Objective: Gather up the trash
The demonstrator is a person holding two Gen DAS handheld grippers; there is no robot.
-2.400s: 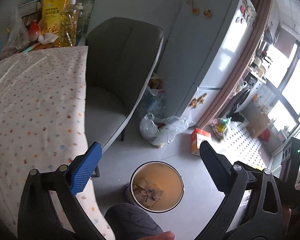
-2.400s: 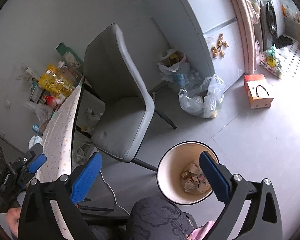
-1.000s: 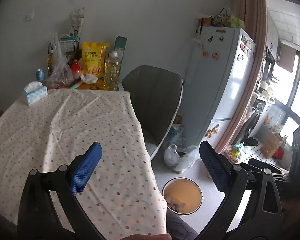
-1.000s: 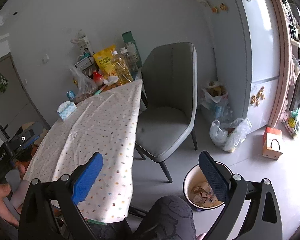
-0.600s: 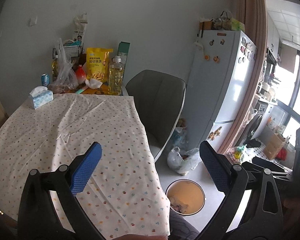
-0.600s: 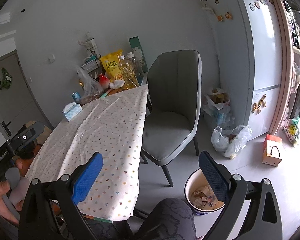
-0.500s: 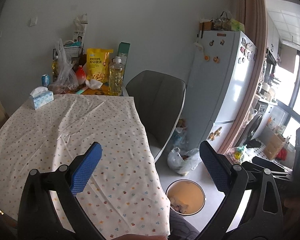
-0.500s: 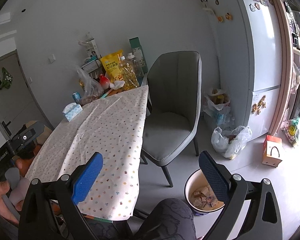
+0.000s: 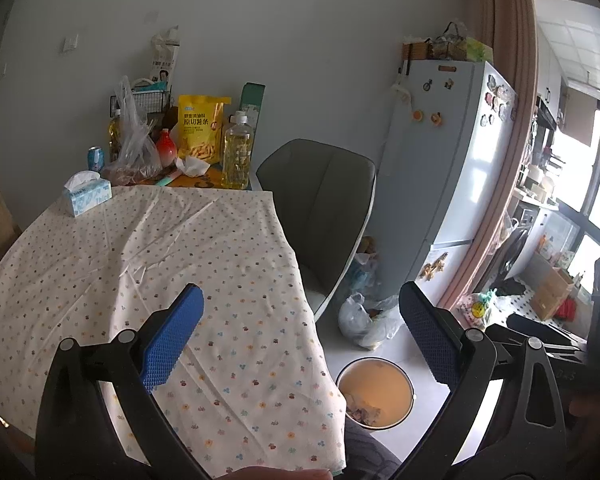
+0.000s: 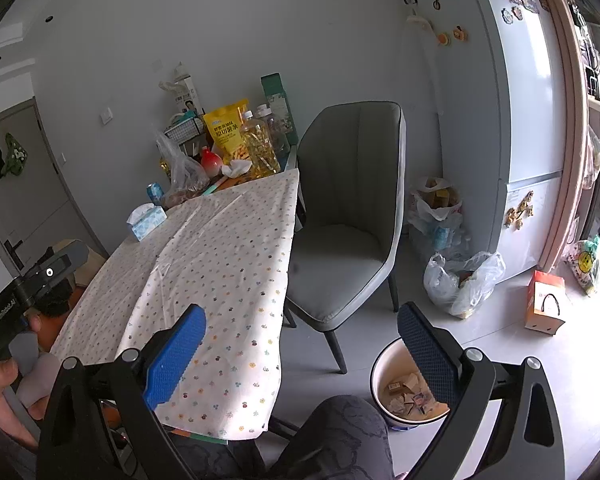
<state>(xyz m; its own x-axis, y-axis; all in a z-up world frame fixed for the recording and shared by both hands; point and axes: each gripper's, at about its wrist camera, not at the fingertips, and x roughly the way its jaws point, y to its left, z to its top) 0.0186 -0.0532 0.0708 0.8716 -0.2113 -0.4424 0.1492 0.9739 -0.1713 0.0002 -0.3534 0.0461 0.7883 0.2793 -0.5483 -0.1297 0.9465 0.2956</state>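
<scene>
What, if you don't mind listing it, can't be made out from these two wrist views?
- Trash bin contents: right wrist view, partly hidden by the right gripper finger; left wrist view, too small.
- Items behind the plastic bag on the table: hidden.
- Right gripper body: cut off by the left view's edge.

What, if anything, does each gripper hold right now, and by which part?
Nothing is held. The left gripper and the right gripper are both open, with only air between their blue pads.

Round cream trash bin (image 10: 382,380) upright on floor, paper scraps (image 10: 410,398) inside
</scene>
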